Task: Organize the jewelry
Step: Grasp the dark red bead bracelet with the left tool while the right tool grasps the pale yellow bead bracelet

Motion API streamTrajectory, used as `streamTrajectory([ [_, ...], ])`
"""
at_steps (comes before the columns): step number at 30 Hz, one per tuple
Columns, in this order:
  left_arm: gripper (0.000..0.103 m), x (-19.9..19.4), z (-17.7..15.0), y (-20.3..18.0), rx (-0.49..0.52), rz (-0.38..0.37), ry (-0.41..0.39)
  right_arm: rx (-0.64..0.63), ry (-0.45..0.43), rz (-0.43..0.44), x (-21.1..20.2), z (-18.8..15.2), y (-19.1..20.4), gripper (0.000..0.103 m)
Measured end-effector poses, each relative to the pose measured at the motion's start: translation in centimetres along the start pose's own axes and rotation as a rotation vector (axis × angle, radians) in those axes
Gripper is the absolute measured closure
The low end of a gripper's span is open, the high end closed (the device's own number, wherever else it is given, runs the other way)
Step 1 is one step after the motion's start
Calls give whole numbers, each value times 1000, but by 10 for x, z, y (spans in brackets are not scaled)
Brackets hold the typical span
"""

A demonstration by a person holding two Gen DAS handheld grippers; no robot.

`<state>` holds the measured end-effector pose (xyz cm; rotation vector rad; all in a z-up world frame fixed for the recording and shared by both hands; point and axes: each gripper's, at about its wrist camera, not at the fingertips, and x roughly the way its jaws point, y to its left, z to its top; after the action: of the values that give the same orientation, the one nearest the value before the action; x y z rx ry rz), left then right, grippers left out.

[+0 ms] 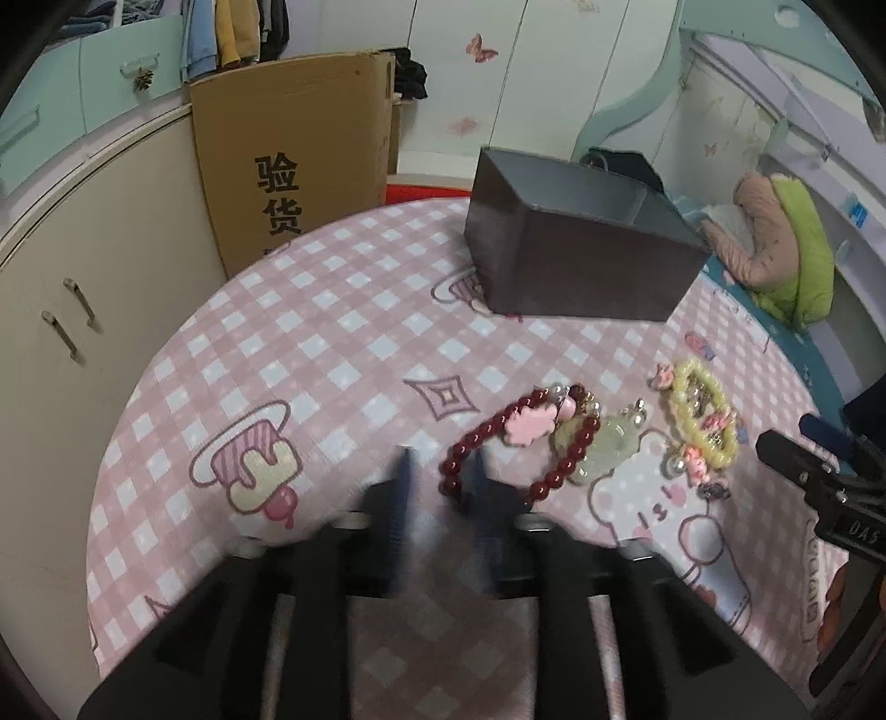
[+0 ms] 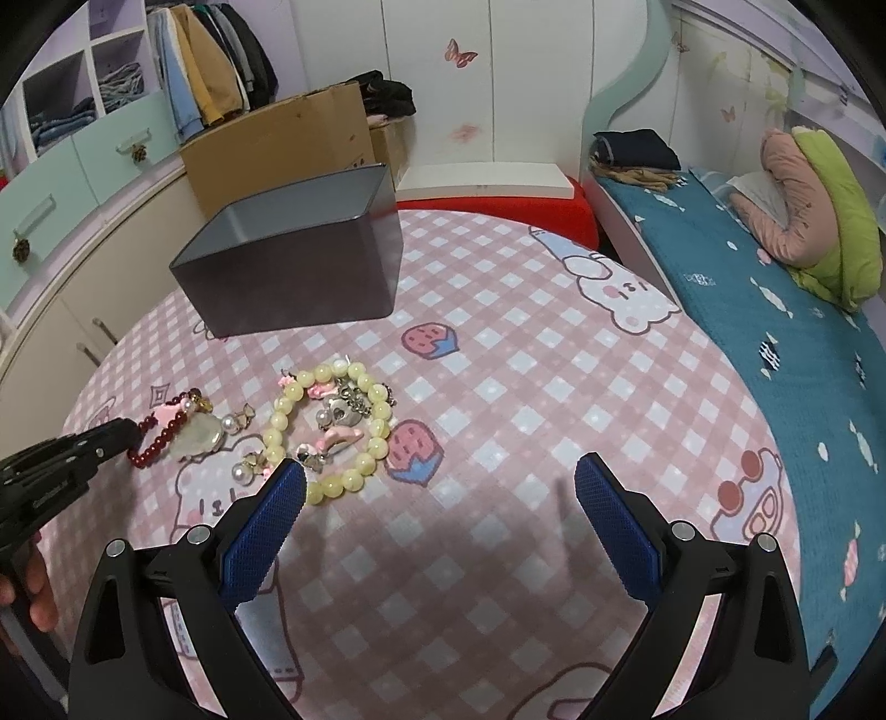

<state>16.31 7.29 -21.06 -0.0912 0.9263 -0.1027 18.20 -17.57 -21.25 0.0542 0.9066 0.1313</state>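
home bedroom: bed (image 2: 775, 310), hanging clothes (image 2: 210, 66) (open wardrobe), butterfly wall stickers (image 2: 460, 54).

Left gripper (image 1: 443, 462) tilts steeply down, its blurred jaws partly parted, one finger inside the loop of the dark red bead bracelet (image 1: 531, 437) and the other outside it, with no firm clamp discernible. Right gripper (image 2: 440, 487) tilts down with jaws spread wide and empty. At the right wrist view's left edge, a hand (image 2: 39, 587) grips the left tool's handle.
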Motion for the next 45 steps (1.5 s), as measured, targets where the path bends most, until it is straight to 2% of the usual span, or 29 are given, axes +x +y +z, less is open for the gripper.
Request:
streamTrajectory([
  [1,60,1,-1,-3,12,11,0,2,1,-3,0,0,-1,8],
  [4,60,2,-4,-11,59,48,-15,5,-2,-16,1,2,-4,8],
  [6,72,4,-4,-13,81,88,-24,10,-4,-23,2,3,-6,8],
  [7,84,4,-3,-12,88,109,-28,12,-4,-25,2,4,-8,8],
  [8,93,4,-2,-10,84,110,-28,12,-4,-26,2,5,-9,8],
  [9,97,4,-2,-8,77,108,-28,12,-5,-27,3,5,-10,8],
  [13,97,2,1,2,37,63,-37,1,1,-28,7,9,-11,8],
  [16,97,-15,7,3,33,24,-92,-10,-2,-33,10,14,-10,8],
  [19,97,-40,18,0,36,-62,-154,-22,4,-47,16,21,-9,8],
  [25,97,-74,31,-16,66,-153,-244,-69,27,-48,31,30,1,9],
  [26,97,-78,33,-20,72,-157,-255,-77,32,-55,34,30,3,12],
  [27,97,-81,34,-21,74,-160,-262,-85,40,-58,37,31,5,28],
  [29,97,-85,34,-23,79,-174,-268,-87,54,-40,42,31,7,45],
  [31,97,-87,35,-23,76,-185,-269,-99,57,-44,43,31,9,46],
  [34,97,-86,35,-22,70,-189,-262,-112,61,-28,43,30,12,54],
  [37,97,-83,36,-22,65,-208,-247,-128,73,16,43,31,15,70],
  [39,97,-84,37,-21,60,-222,-242,-137,86,49,42,31,19,91],
  [45,97,-88,43,-21,55,-251,-242,-133,59,91,24,30,24,93],
])
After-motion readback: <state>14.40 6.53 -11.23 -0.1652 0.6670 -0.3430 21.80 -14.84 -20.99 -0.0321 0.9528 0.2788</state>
